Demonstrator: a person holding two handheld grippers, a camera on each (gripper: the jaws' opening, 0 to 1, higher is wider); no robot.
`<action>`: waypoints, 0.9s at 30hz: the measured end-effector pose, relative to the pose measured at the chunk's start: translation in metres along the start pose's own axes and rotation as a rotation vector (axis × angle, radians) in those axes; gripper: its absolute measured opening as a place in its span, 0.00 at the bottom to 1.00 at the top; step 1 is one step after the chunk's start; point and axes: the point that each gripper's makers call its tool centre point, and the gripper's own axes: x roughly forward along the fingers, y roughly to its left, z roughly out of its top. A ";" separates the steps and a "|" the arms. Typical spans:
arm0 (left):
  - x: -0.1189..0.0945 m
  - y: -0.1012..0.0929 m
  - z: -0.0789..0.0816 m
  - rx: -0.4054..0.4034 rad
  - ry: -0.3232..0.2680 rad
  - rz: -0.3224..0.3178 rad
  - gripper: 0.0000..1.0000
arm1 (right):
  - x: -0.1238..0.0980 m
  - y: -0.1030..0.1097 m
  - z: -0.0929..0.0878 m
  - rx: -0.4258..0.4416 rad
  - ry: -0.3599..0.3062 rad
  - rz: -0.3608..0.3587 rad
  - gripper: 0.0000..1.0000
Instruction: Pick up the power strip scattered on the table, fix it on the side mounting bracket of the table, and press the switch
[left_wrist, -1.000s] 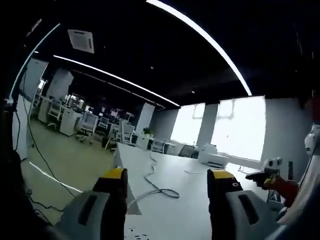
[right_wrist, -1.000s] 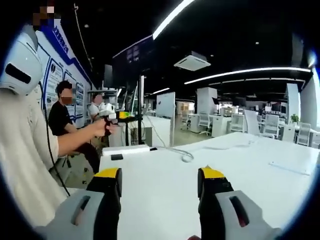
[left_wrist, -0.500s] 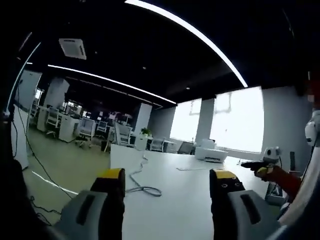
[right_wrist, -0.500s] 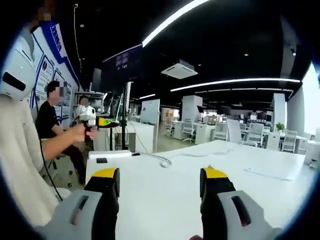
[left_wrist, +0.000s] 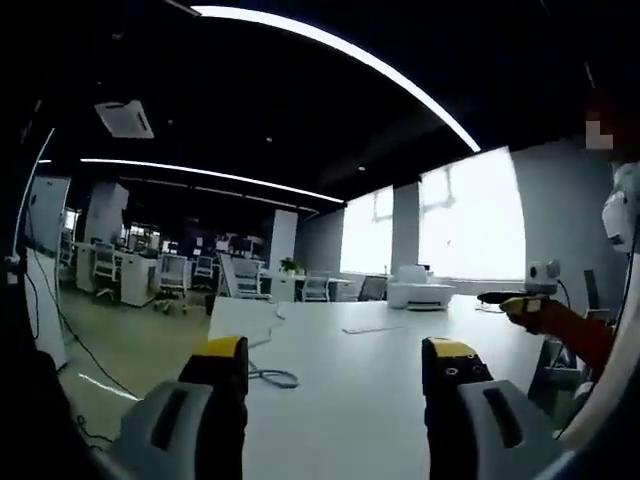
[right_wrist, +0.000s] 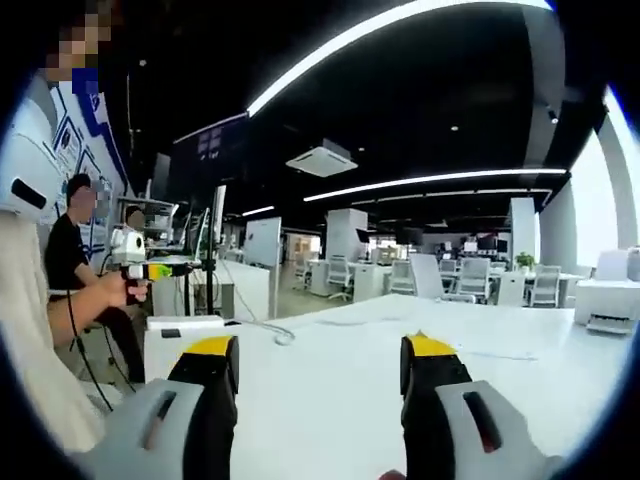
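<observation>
progress looks close to nil, judging by how things lie: both tools are held level over a white table (left_wrist: 360, 390), neither carrying anything, and pickup, mounting on the side bracket and the switch press all appear left to do.

the left gripper (left_wrist: 335, 375) has its yellow-tipped jaws spread wide with only bare tabletop between them. the right gripper (right_wrist: 315, 370) stands the same way, jaws parted and empty. in the left gripper view the other tool comes in from the right, held in a hand (left_wrist: 530, 312) at the table's far side; in the right gripper view the left tool is seen at the left, gripped by a hand (right_wrist: 118, 288).

as for the power strip, it cannot be picked out with any certainty. a grey cable (left_wrist: 268, 376) curls in a loop near the table's far edge in the left gripper view, and the same cable (right_wrist: 270, 332) trails across the table's far end in the right gripper view, near a small dark object (right_wrist: 171, 333) lying on a white block. whether either belongs to the strip is too small to tell, so its long axis and the way it points cannot be read. the mounting bracket cannot be made out either.

a printer (left_wrist: 420, 293) sits at the table's far end by the bright windows.
</observation>
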 end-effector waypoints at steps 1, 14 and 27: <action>0.000 -0.001 0.000 0.000 -0.001 0.002 0.75 | -0.003 -0.002 -0.001 0.000 0.002 -0.009 0.61; 0.004 -0.016 -0.015 -0.059 0.017 -0.020 0.77 | -0.024 -0.010 -0.017 0.016 0.021 -0.065 0.62; 0.006 -0.021 -0.027 -0.019 0.011 0.010 0.77 | -0.048 -0.025 -0.027 0.088 -0.020 -0.122 0.63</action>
